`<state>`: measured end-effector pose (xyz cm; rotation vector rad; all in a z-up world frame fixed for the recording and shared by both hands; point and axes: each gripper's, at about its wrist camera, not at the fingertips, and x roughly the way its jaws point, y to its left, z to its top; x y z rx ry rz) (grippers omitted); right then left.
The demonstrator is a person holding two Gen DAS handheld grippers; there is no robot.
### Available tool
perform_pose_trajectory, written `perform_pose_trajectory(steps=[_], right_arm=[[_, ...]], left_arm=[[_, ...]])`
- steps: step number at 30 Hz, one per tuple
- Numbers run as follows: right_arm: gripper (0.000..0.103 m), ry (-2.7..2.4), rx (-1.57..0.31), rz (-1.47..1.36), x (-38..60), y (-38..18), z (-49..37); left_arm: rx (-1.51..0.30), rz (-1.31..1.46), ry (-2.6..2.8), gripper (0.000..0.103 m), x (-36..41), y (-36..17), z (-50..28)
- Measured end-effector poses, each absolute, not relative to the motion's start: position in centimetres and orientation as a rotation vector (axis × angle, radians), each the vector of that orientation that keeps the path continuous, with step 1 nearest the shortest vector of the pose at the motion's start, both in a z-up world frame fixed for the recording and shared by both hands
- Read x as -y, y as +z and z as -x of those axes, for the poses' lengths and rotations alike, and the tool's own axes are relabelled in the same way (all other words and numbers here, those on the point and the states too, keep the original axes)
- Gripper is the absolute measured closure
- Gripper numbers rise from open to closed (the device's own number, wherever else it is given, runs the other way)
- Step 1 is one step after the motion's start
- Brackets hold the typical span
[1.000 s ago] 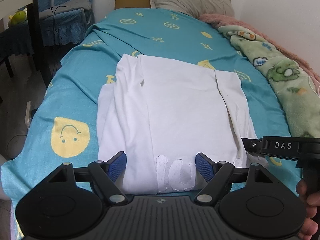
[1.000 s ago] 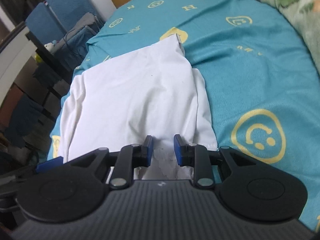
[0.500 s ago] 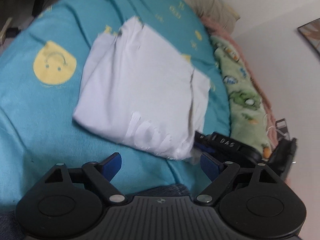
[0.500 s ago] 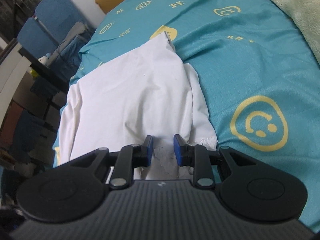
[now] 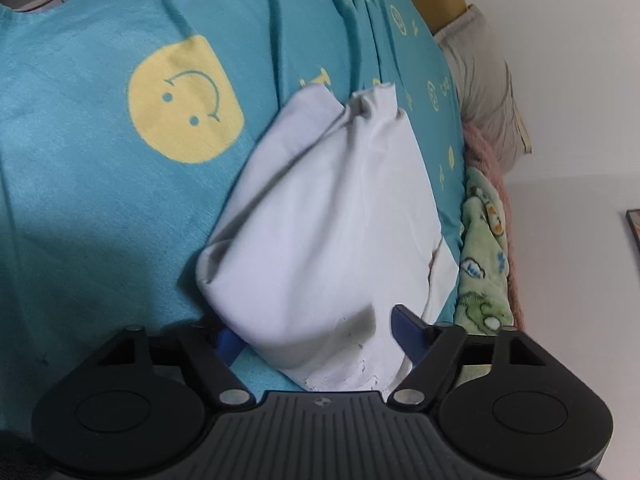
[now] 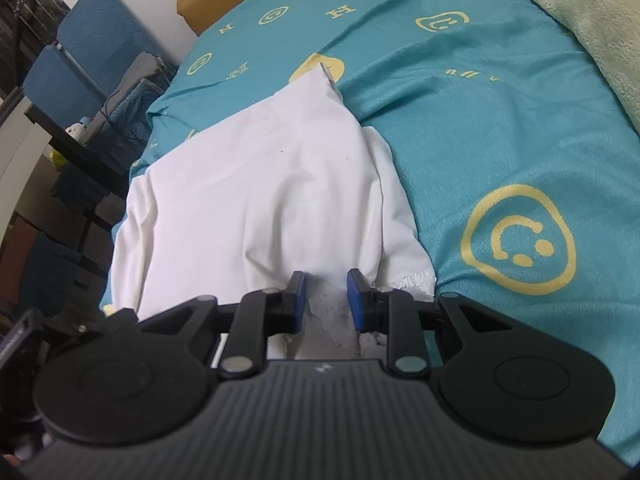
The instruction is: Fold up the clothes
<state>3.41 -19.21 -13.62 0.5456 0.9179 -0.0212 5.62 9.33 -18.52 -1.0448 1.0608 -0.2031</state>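
A white shirt (image 5: pixel 340 220) lies folded on the teal bedsheet (image 5: pixel 100 220), with a cracked white print at its near hem. My left gripper (image 5: pixel 318 336) is rolled over at the shirt's near left corner. Its jaws are closing with the corner between them. One blue pad (image 5: pixel 228 344) is half tucked under the cloth edge, and I see no pinch. In the right wrist view the shirt (image 6: pixel 260 184) runs away from my right gripper (image 6: pixel 327 300), which is shut on the near hem, with folds drawn up to its pads.
A green cartoon blanket (image 5: pixel 484 248) and a grey pillow (image 5: pixel 484 92) lie along the wall side of the bed. Blue chairs (image 6: pixel 92 52) and a dark desk (image 6: pixel 68 144) stand off the bed's left side. The sheet (image 6: pixel 480 120) right of the shirt is bare.
The left gripper has rolled and dropped from above the hem to the shirt's near left corner, its jaws now narrower around the cloth. The right gripper keeps its hold in place.
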Motion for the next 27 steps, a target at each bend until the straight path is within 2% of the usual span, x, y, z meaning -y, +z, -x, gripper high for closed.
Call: perform_pose_trajectory(steps=[2, 4, 5, 6, 7, 8, 12, 16, 20, 25, 27], right_arm=[[0.077, -0.022, -0.921, -0.559, 19.3, -13.5, -3.4], [0.068, -0.016, -0.919, -0.624, 19.9, -13.2, -3.2], [0.05, -0.001, -0.908, -0.673, 20.2, -12.9, -3.0], [0.029, 0.019, -0.893, -0.723, 20.4, -12.6, -2.6], [0.017, 0.042, -0.878, -0.772, 20.5, -12.2, -2.3], [0.01, 0.07, -0.861, -0.815, 20.4, -11.8, -1.8], [0.011, 0.199, -0.842, -1.045, 19.3, -11.6, 0.3], [0.012, 0.293, -0.881, -1.332, 18.0, -14.3, 1.4], [0.011, 0.229, -0.879, -1.421, 17.9, -16.5, 1.1], [0.012, 0.106, -0.764, -1.466, 20.3, -17.3, 0.6], [0.027, 0.057, -0.762, -1.46, 20.7, -17.6, 0.7]], left_arm=[[-1.052, 1.033, -0.187, 0.053, -9.4, -18.4, -5.5], [-1.042, 1.021, -0.171, 0.06, -9.4, -18.4, -5.3], [-1.033, 1.012, -0.171, 0.064, -9.4, -18.2, -5.2], [-1.02, 1.001, -0.175, 0.067, -9.3, -18.0, -5.2], [-1.004, 0.994, -0.181, 0.073, -9.2, -17.7, -5.1], [-0.986, 0.989, -0.188, 0.078, -9.1, -17.4, -5.0], [-0.923, 0.985, -0.212, 0.084, -9.0, -16.5, -4.8], [-0.891, 0.997, -0.222, 0.085, -8.7, -16.4, -4.9], [-0.811, 1.053, -0.24, 0.087, -9.5, -16.1, -4.4], [-0.72, 1.064, -0.262, 0.087, -9.6, -14.8, -4.1], [-0.721, 1.067, -0.256, 0.087, -9.4, -14.9, -4.2]])
